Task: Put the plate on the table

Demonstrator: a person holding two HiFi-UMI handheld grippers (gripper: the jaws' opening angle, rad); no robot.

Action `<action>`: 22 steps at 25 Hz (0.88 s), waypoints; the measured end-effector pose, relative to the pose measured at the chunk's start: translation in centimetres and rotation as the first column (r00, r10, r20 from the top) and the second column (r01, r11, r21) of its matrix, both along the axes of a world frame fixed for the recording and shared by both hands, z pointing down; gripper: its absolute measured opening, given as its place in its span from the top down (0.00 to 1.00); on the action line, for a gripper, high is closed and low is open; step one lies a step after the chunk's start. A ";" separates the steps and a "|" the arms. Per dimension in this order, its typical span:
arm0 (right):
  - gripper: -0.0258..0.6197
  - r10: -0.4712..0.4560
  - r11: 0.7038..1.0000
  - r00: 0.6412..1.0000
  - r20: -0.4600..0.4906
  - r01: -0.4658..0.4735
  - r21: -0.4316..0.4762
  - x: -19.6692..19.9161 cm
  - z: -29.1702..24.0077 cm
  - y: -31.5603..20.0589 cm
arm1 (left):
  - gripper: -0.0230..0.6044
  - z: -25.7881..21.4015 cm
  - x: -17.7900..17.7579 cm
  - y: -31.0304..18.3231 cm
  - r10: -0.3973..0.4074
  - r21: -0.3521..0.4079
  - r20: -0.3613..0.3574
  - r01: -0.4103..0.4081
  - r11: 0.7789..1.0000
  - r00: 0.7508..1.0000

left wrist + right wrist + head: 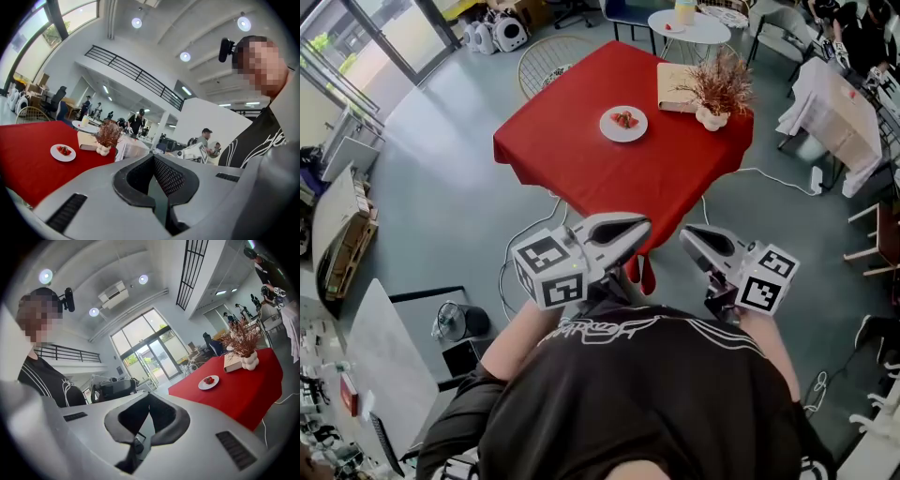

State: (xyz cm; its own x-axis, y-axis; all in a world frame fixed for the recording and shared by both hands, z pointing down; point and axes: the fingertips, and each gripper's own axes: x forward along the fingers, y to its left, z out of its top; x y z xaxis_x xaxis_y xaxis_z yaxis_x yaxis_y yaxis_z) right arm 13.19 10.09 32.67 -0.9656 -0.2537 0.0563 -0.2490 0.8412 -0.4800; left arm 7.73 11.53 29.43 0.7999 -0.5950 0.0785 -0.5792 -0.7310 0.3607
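Where the plate is sitting, head view: it is lying flat on the red surface toward 12 o'clock, with something red resting on it and a vase of dried sprigs standing at its 3 o'clock.
Tools, head view: the left tool and right tool are hovering near the person's chest at 6 o'clock, well apart from the plate. Seen from above, their jaw faces are not showing.
Left gripper view: the left tool is clenching on nothing, its pads meeting. The plate is showing small at 9 o'clock, and people are standing far behind it, whom the head view is not showing.
Right gripper view: the right tool is likewise clenching empty. The plate is showing at 3 o'clock on the surface, with tall glass doors rising behind.
Progress: the placing is looking done, since the plate is resting on the surface and neither tool is carrying anything. Nothing of the task is appearing to be left.
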 end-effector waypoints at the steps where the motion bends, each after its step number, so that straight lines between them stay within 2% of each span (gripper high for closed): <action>1: 0.95 -0.008 1.000 1.000 -0.001 0.008 -0.001 0.0 0.0 0.6 | 0.95 0.0 0.2 0.5 -0.002 -0.001 0.006 0.002 1.000 1.000; 10: 0.95 -0.022 0.999 1.000 0.001 0.023 -0.027 0.5 1.0 3.5 | 0.95 1.7 1.3 3.4 -0.015 -0.030 0.041 0.016 0.999 0.999; 15: 0.95 -0.026 1.000 0.999 -0.028 0.026 -0.007 0.8 1.4 4.3 | 0.95 1.8 1.6 4.0 -0.016 -0.046 0.023 0.017 0.999 1.000; 22: 0.95 0.002 1.000 1.000 -0.019 -0.003 -0.015 1.3 1.4 4.4 | 0.95 1.5 1.7 4.4 -0.013 -0.039 0.026 0.014 0.999 1.000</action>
State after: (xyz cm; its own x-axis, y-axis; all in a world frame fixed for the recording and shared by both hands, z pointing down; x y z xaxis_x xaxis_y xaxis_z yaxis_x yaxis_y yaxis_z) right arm 14.52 14.48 34.09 -0.9637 -0.2552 0.0786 -0.2605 0.8332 -0.4878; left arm 9.46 15.91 30.94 0.7895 -0.6014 0.1227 -0.5981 -0.7089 0.3738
